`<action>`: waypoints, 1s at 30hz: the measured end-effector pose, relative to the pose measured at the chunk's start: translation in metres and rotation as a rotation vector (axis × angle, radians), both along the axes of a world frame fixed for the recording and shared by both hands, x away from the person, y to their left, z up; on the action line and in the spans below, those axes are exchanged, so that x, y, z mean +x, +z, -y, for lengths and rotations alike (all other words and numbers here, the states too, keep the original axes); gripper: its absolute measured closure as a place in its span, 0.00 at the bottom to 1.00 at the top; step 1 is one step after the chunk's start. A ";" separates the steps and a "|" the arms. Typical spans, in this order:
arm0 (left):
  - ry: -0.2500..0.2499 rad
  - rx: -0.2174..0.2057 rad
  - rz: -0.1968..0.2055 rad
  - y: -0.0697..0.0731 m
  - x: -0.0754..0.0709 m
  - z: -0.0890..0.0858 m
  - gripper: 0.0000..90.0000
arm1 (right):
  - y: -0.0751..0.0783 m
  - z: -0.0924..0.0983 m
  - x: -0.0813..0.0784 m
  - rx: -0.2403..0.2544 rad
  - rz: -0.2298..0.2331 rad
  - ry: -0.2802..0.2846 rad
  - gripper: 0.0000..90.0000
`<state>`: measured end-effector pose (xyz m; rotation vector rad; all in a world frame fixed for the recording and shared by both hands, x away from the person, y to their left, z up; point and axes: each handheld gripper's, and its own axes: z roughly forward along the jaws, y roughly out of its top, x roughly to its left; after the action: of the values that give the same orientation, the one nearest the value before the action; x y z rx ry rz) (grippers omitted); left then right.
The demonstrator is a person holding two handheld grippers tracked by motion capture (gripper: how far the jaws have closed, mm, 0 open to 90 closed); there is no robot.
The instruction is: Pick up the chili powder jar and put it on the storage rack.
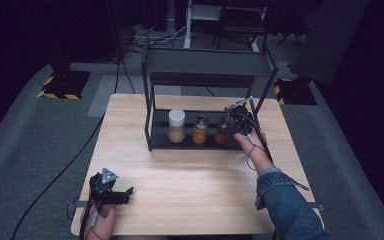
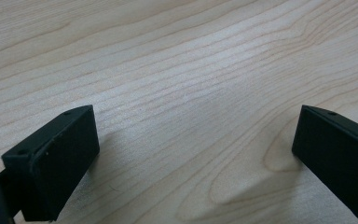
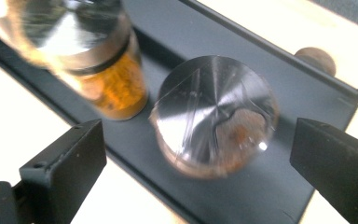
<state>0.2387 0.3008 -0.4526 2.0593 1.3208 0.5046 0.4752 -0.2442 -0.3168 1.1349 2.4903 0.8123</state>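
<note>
The left gripper [image 1: 114,192] is held low over the near left corner of the wooden table [image 1: 190,175], its jaws spread wide over bare wood. On the black rack's [image 1: 152,107] bottom shelf, three jars are lined up: white-lidded [image 1: 176,125], orange [image 1: 200,130], reddish [image 3: 216,133]. The right gripper [image 1: 236,121] is poised over the reddish jar, jaws spread on either side of it, not touching.
</note>
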 end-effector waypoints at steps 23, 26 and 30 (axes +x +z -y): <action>0.003 0.002 -0.001 0.000 0.001 0.001 0.00 | 0.035 0.093 -0.107 0.054 0.114 0.041 0.01; 0.004 0.002 0.000 0.000 0.001 0.002 0.00 | 0.028 0.101 -0.118 0.053 0.131 0.050 0.01; 0.004 0.002 0.000 0.000 0.001 0.002 0.00 | 0.014 0.111 -0.132 0.056 0.138 0.061 0.01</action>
<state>0.2398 0.2992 -0.4525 2.0590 1.3249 0.5076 0.3433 -0.3549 -0.3029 0.9890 2.4129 0.9490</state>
